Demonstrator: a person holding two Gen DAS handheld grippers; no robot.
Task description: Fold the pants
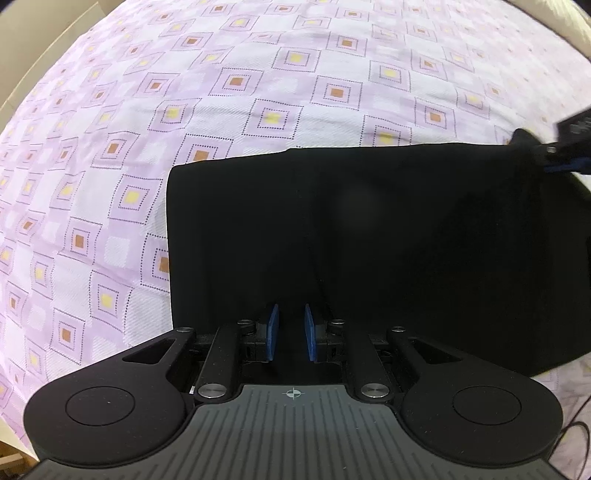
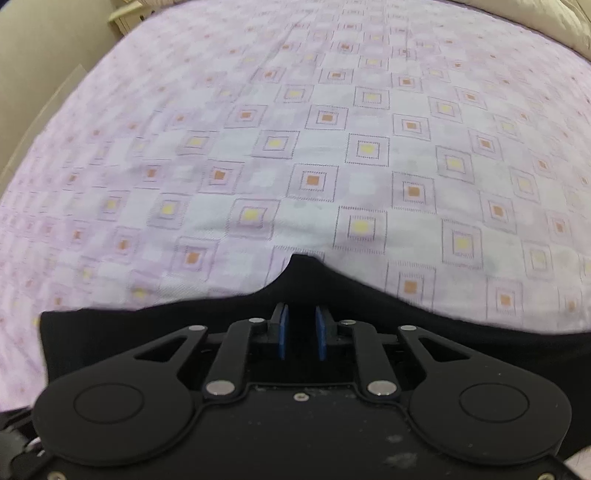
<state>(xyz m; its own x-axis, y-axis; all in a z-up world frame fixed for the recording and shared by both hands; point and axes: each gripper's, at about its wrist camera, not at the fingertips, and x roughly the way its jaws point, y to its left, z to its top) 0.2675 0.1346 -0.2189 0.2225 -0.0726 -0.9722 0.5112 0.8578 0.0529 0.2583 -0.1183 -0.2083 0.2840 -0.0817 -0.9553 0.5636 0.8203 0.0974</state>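
The black pants (image 1: 369, 240) lie folded in a flat rectangle on the bed. My left gripper (image 1: 291, 314) is over the near part of the fabric, its blue pads (image 1: 272, 325) a narrow gap apart with black cloth between them. In the right wrist view the pants (image 2: 303, 280) rise in a peak pinched up between the blue pads (image 2: 283, 325) of my right gripper (image 2: 301, 314). The right gripper also shows in the left wrist view (image 1: 565, 147), at the far right corner of the pants, lifting that corner.
A lilac bedsheet (image 1: 221, 110) with yellow and orange squares covers the bed. A beige wall or headboard (image 2: 44, 55) runs along the left. A pale pillow or cover (image 2: 554, 18) sits at the far right.
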